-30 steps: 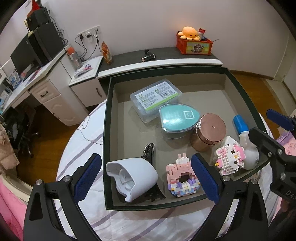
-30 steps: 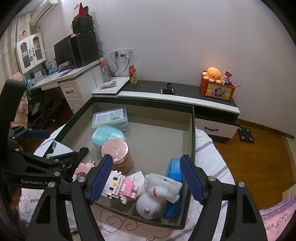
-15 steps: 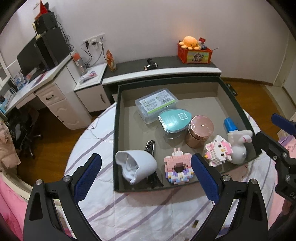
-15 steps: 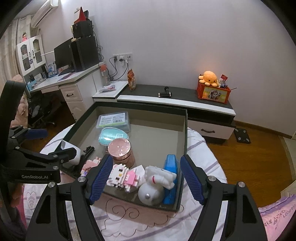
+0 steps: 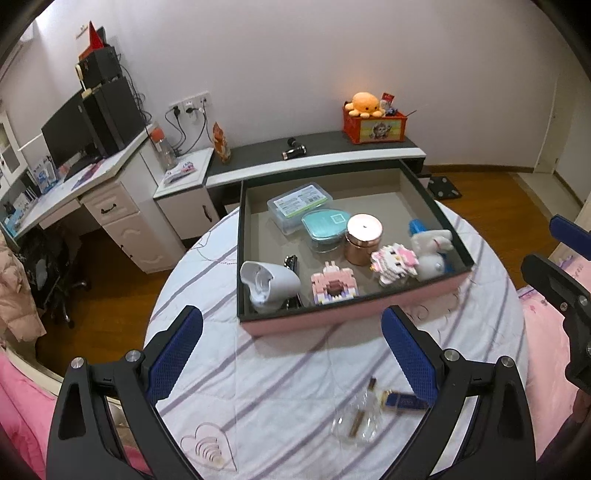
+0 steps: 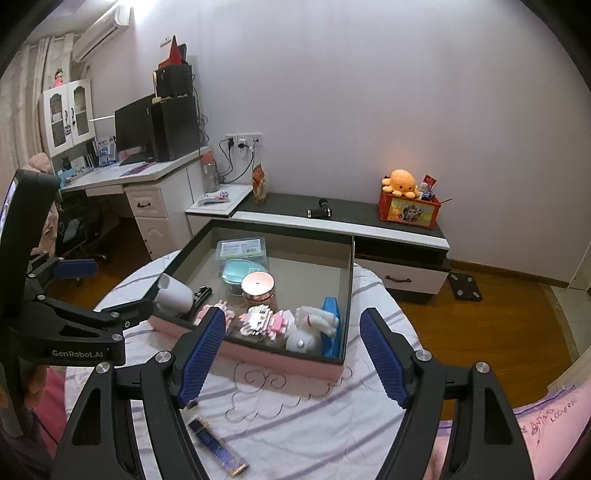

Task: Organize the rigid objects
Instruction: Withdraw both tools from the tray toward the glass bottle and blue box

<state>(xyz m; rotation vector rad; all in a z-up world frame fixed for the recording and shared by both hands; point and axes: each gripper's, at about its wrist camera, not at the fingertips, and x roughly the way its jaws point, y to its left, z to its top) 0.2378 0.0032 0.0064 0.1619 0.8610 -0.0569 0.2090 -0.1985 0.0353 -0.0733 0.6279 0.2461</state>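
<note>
Both the left gripper and right gripper gape wide, empty, above the table.

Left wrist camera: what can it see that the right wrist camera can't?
Only the left wrist view shows the clear glass bottle lying on the tablecloth. Only the right wrist view shows the air conditioner and the white glass-door cabinet. Both show the pink box of toys, the orange octopus plush and the dark blue stick.
</note>
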